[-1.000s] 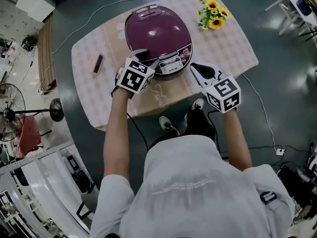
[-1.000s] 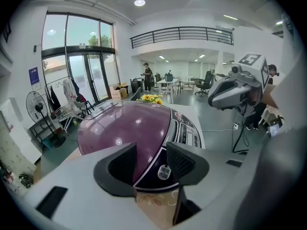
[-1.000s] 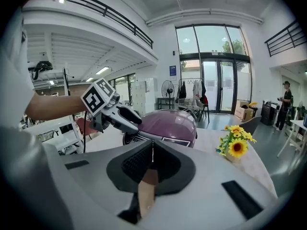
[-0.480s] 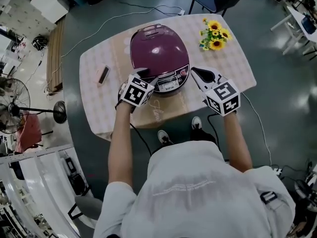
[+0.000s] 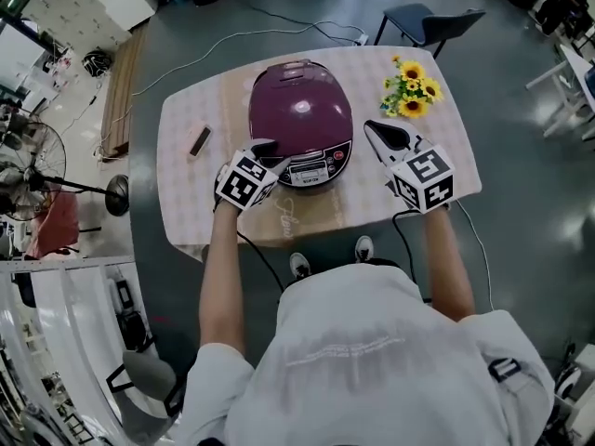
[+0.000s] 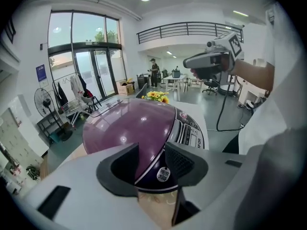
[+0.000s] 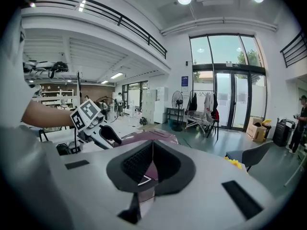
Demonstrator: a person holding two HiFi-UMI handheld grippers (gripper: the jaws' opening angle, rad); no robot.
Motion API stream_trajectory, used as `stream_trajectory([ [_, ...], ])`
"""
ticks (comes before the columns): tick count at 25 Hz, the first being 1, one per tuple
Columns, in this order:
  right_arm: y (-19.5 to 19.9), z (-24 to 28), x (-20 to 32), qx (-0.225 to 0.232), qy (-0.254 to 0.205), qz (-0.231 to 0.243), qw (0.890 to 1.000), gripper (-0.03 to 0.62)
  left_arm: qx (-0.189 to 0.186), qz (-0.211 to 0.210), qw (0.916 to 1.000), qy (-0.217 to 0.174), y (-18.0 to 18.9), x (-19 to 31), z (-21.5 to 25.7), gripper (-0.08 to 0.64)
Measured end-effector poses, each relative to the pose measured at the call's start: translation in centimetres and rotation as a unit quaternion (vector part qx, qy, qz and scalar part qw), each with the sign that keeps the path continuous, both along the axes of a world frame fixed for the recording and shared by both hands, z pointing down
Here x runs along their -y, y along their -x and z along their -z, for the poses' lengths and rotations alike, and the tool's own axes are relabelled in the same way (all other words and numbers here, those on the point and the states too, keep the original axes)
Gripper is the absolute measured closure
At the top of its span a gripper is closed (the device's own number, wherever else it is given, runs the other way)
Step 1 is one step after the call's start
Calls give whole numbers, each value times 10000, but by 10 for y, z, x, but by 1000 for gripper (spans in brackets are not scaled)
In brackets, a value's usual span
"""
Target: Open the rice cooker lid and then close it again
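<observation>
The purple rice cooker (image 5: 300, 110) stands mid-table with its lid down; its silver control panel (image 5: 316, 167) faces me. My left gripper (image 5: 271, 154) is at the cooker's front left corner. Its jaws have just been closing a little but still stand apart. In the left gripper view (image 6: 152, 153) the cooker's lower rim (image 6: 163, 172) shows in the gap, and the pads do not press on it. My right gripper (image 5: 379, 132) hovers right of the cooker, touching nothing. In the right gripper view (image 7: 152, 147) its pads meet at the tips, with the lid (image 7: 151, 137) beyond.
A bunch of sunflowers (image 5: 410, 92) sits at the table's far right. A small dark bar-shaped object (image 5: 199, 141) lies on the tablecloth (image 5: 186, 193) left of the cooker. Past the table stand a chair (image 5: 429, 19) and, at left, a floor fan (image 5: 28, 167). Cables trail over the floor.
My right gripper has lifted and drawn slightly away from the cooker's front right. The left gripper has stayed at the front left corner. The lid is still down.
</observation>
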State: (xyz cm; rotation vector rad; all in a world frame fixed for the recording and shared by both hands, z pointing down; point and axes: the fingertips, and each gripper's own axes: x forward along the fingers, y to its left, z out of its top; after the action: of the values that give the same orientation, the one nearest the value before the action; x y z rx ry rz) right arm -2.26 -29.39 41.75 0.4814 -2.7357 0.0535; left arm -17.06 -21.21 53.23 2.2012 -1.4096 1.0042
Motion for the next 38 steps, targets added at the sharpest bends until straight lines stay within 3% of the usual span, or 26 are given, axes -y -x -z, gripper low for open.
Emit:
stream_trajectory([
  [4, 3, 11, 11, 75, -133, 134, 9998, 566, -485, 448, 9957, -645, 8, 7, 23, 382],
  [8, 6, 27, 21, 152, -327, 189, 9992, 566, -940, 1197, 9767, -1515, 30, 15, 68, 415],
  [10, 9, 35, 26, 165, -482, 215, 9985, 566, -818, 1475, 9671, -1904, 42, 17, 89, 436],
  [13, 15, 45, 34, 160, -744, 232, 9968, 566, -208, 1780, 9561, -2317, 62, 17, 111, 497],
  [15, 19, 52, 38, 192, -876, 241, 9957, 566, -16, 1902, 9488, -2521, 68, 16, 125, 527],
  [25, 33, 85, 36, 374, -1367, 269, 9895, 566, 118, 2077, 9181, -3373, 71, 0, 203, 545],
  [30, 35, 103, 33, 501, -1547, 225, 9864, 566, 154, 1950, 9094, -3670, 66, -6, 238, 545],
  [38, 32, 120, 26, 582, -1772, 91, 9824, 566, 201, 1759, 9025, -3926, 59, -18, 267, 545],
])
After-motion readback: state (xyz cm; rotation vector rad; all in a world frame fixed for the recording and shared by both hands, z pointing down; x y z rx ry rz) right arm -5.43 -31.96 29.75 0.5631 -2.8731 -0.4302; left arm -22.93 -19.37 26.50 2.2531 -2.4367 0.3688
